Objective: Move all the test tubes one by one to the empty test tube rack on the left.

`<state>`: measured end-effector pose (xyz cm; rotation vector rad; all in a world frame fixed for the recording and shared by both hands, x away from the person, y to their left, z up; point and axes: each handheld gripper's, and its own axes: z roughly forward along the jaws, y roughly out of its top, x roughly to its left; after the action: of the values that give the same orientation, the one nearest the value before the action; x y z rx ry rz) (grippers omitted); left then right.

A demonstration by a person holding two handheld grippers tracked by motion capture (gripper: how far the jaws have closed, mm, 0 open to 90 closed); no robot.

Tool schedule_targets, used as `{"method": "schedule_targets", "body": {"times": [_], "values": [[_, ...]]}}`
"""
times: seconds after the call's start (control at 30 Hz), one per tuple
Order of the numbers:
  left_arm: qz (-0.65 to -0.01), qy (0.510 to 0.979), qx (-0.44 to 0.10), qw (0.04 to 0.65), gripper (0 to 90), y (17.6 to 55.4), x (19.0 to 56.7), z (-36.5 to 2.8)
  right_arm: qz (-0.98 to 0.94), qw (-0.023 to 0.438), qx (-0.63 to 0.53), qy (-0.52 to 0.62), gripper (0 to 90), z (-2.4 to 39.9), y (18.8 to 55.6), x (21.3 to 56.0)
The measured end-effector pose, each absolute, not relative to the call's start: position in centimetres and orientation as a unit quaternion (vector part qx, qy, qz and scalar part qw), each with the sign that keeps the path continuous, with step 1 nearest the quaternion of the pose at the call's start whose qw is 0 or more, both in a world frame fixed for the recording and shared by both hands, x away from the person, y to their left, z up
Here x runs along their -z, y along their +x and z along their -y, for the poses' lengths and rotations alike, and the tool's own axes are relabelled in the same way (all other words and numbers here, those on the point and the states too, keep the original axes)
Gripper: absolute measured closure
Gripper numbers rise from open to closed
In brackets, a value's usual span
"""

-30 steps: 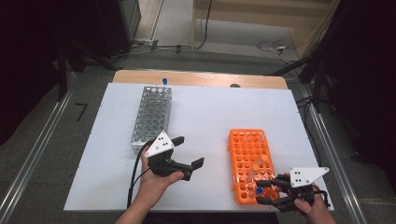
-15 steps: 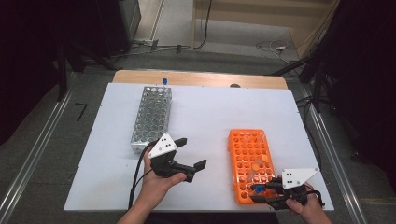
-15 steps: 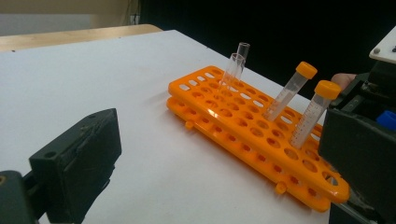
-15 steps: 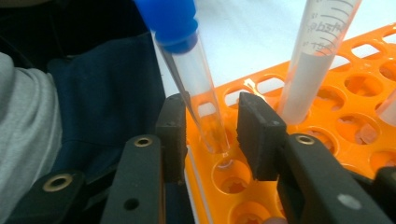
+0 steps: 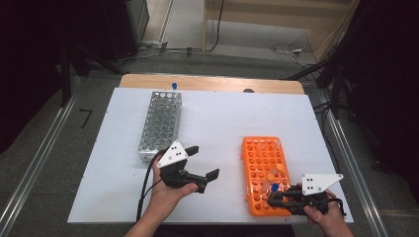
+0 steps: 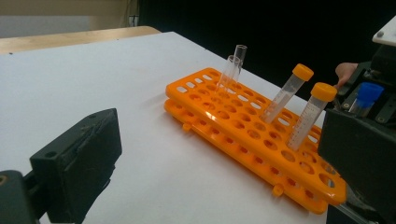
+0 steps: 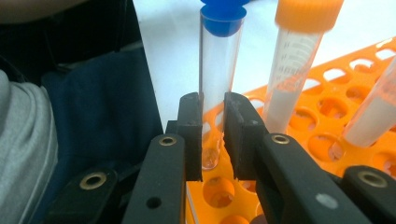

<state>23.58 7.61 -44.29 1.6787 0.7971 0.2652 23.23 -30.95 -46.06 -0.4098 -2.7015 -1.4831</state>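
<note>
An orange tube rack (image 5: 258,163) lies at the right of the white table. My right gripper (image 5: 272,197) is at the rack's near end, shut on an upright clear tube with a blue cap (image 5: 274,188). Its jaws have just been closing. In the right gripper view both pads (image 7: 191,135) press the blue-capped tube (image 7: 217,60) above a rack hole. Two orange-capped tubes (image 6: 299,88) and two open clear tubes (image 6: 233,70) stand in the orange rack (image 6: 243,126). My left gripper (image 5: 203,161) hovers open over the table's middle front, holding nothing.
A metal tube rack (image 5: 160,123) lies at the left, with one blue-capped tube (image 5: 174,87) at its far end. The white table top (image 5: 222,118) lies bare between the two racks. A wooden edge (image 5: 207,83) borders the far side.
My right gripper's jaws have closed on the blue-capped tube, and the gripper has shifted slightly left along the rack's near end. The left hand has stayed put.
</note>
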Motion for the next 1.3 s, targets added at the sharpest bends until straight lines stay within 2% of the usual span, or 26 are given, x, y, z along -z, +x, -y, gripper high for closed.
{"method": "schedule_targets", "body": {"times": [0.47,0.7,0.77,0.8,0.87,0.9,0.97,1.03,1.07,1.1,1.27,1.3], "values": [[-0.323,0.723,-0.105,0.602,0.3,22.9,43.5,-6.7,0.853,0.011,0.500,-0.149,74.5,28.8,23.2,44.0],[-0.298,0.726,-0.079,0.615,5.1,22.5,43.2,-5.6,0.849,0.012,0.500,-0.170,74.5,27.0,23.7,44.1],[-0.288,0.729,-0.070,0.617,8.1,22.4,43.2,-5.3,0.850,0.011,0.498,-0.175,74.5,26.4,23.7,44.1],[-0.284,0.730,-0.064,0.619,13.8,22.4,43.2,-5.0,0.849,0.012,0.498,-0.178,74.5,26.0,23.7,44.1],[-0.276,0.733,-0.056,0.619,18.2,22.3,43.2,-4.5,0.849,0.014,0.497,-0.178,74.5,25.5,23.6,44.1],[-0.271,0.736,-0.052,0.618,18.2,22.2,43.3,-4.2,0.849,0.014,0.497,-0.178,74.5,25.5,23.6,44.1],[-0.262,0.741,-0.045,0.617,30.4,22.1,43.4,-3.6,0.850,0.014,0.496,-0.177,74.5,24.8,23.5,44.1],[-0.256,0.744,-0.040,0.616,37.8,22.0,43.6,-2.9,0.852,0.012,0.495,-0.173,74.5,24.5,23.4,44.1],[-0.250,0.748,-0.037,0.614,37.8,22.0,43.6,-2.7,0.852,0.012,0.495,-0.173,74.5,24.5,23.4,44.1],[-0.246,0.748,-0.031,0.616,44.7,21.9,43.7,-2.4,0.852,0.014,0.494,-0.172,74.5,24.4,23.3,44.1],[-0.225,0.752,-0.016,0.620,57.8,21.8,43.6,-1.2,0.856,0.016,0.490,-0.165,74.5,24.1,23.1,44.1],[-0.221,0.753,-0.013,0.620,57.8,21.8,43.6,-0.9,0.856,0.016,0.490,-0.165,74.5,24.1,23.1,44.1]]}}
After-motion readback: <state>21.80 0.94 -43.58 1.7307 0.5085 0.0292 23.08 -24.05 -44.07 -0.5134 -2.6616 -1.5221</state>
